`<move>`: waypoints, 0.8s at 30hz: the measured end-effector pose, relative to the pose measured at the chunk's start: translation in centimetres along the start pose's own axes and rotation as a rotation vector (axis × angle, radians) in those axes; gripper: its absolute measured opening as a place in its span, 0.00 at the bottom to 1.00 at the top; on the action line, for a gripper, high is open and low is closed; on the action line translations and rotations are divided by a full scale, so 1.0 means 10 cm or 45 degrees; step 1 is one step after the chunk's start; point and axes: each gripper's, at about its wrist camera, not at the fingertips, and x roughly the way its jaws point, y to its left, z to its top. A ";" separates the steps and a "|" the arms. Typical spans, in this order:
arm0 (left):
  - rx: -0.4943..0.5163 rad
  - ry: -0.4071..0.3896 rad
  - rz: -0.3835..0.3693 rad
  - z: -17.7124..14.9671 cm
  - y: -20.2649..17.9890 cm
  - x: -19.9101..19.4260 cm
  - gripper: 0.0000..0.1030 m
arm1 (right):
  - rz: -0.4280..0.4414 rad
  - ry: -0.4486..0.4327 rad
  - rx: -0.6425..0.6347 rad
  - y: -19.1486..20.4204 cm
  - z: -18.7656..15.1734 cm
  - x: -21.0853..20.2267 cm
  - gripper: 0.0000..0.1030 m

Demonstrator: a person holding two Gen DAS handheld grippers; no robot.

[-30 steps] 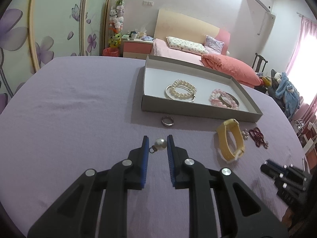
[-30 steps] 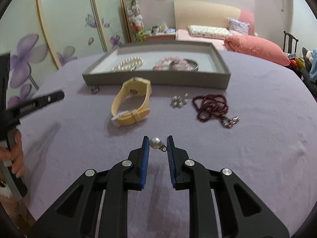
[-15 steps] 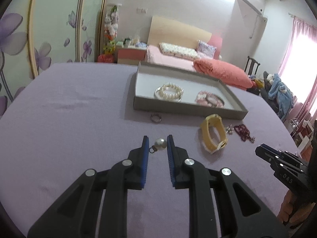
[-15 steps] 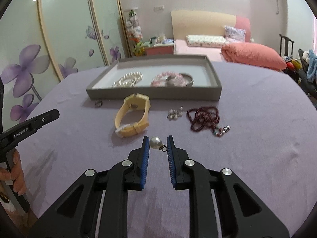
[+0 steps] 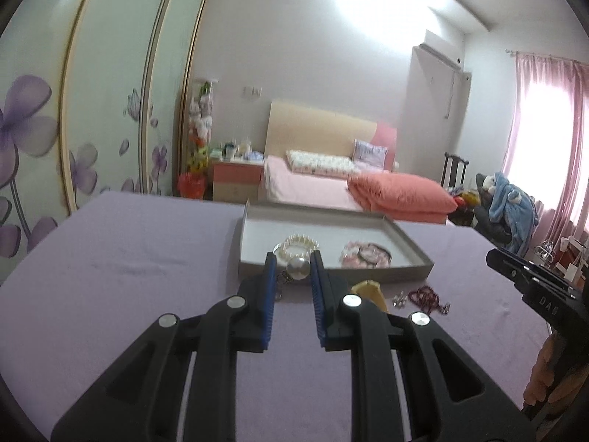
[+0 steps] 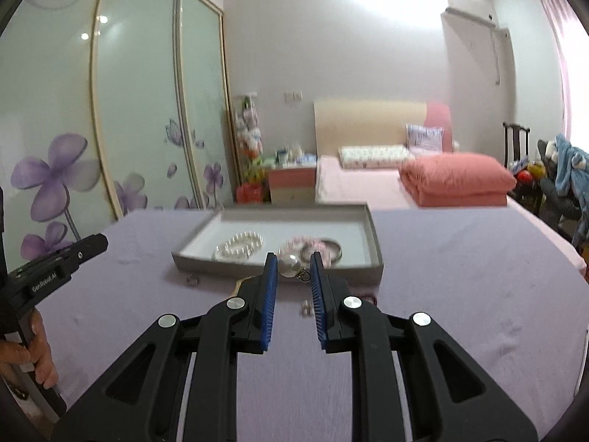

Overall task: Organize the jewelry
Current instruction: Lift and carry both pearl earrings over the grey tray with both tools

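Each gripper, left gripper (image 5: 292,270) and right gripper (image 6: 293,270), pinches a pearl earring (image 5: 297,268) at its fingertips, with the tray (image 5: 412,246) straight ahead, just beyond them.

Wide bare stretch of purple tabletop (image 5: 121,258) left of the grey tray (image 5: 412,245), open for passage. Straight ahead, blocked by the tray's low front wall. Loose clutter just before that wall: yellow watch (image 5: 371,291), small silver earrings (image 5: 399,299), dark red bead string (image 5: 429,294), ring (image 6: 192,279). Tray floor clear toward the far wall, behind pearl bracelet (image 6: 241,245) and pink bracelet (image 6: 305,245).
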 end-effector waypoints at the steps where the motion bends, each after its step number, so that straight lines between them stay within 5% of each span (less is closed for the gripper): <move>1: 0.005 -0.014 0.000 0.01 -0.01 -0.01 0.18 | -0.002 -0.018 -0.004 0.01 0.02 -0.01 0.19; 24: 0.108 -0.132 0.026 0.43 -0.25 0.34 0.18 | -0.044 -0.220 -0.045 -0.01 0.44 0.22 0.19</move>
